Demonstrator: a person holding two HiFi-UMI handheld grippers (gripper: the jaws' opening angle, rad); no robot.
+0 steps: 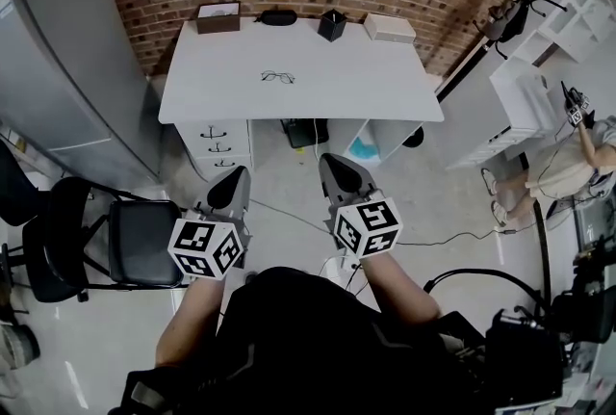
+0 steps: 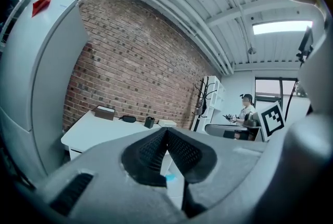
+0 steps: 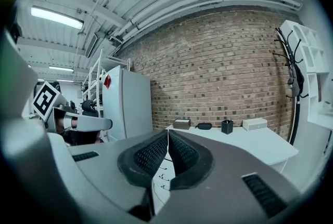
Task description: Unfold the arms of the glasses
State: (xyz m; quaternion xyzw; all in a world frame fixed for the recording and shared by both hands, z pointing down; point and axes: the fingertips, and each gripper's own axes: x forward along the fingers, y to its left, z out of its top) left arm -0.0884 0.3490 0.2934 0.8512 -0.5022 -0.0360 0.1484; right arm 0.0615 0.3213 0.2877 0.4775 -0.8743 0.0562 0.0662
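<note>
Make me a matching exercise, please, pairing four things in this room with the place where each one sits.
Things:
1 glasses
2 white box
3 drawers
4 black chair

Places:
A under the left end of the desk
B on the floor, off to the left
C alone on the open part of the desk
D near the back right corner of the desk

Pairs: 1-C, 2-D, 3-A, 4-B
</note>
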